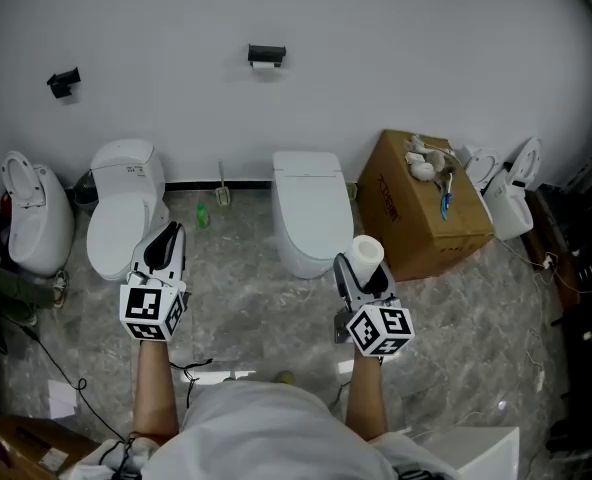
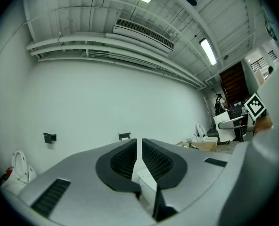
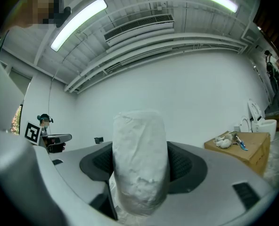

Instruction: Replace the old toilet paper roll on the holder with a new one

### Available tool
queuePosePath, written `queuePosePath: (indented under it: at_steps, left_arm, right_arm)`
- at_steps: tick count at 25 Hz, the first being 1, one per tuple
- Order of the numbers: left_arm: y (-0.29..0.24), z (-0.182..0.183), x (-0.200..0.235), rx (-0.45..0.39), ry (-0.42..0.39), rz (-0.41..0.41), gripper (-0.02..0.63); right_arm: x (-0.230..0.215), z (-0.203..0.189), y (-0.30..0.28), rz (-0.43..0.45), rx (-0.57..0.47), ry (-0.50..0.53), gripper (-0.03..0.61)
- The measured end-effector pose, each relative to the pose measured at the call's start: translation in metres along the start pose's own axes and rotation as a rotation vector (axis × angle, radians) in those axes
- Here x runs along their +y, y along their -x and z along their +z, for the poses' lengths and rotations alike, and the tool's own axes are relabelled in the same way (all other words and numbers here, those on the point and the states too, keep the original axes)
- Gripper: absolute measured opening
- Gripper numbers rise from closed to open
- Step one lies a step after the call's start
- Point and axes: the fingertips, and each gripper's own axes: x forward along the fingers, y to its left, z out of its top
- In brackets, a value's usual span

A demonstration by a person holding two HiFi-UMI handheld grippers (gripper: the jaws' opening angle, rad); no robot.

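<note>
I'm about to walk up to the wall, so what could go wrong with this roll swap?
The right gripper pinches the soft new roll by its sides; it could slip or crush. A middle holder and a left holder hang on the wall, so the wrong one might get picked. The left gripper is shut and must open before clearing a holder.

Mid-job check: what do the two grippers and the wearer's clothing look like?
The left gripper and right gripper match: grey shells, black ribbed pads, and a white cube of black square markers on each. The person wears a white top.
</note>
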Motion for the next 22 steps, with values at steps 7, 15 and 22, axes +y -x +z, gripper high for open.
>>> queuePosePath:
  at_steps: [7,15,22]
  left_arm:
    - [0.005,-0.005,0.000,0.012,0.009,-0.012,0.064]
    - [0.017,-0.006,-0.001,0.007,0.009,-0.020,0.127]
    - [0.038,-0.012,0.014,0.011,0.037,-0.006,0.153]
  right_arm:
    - [0.005,-0.006,0.008,-0.006,0.006,-0.003,0.310]
    - [0.012,-0.009,0.017,-0.010,-0.006,-0.009,0.311]
    - [0.036,-0.012,0.019,0.004,-0.001,-0.006,0.311]
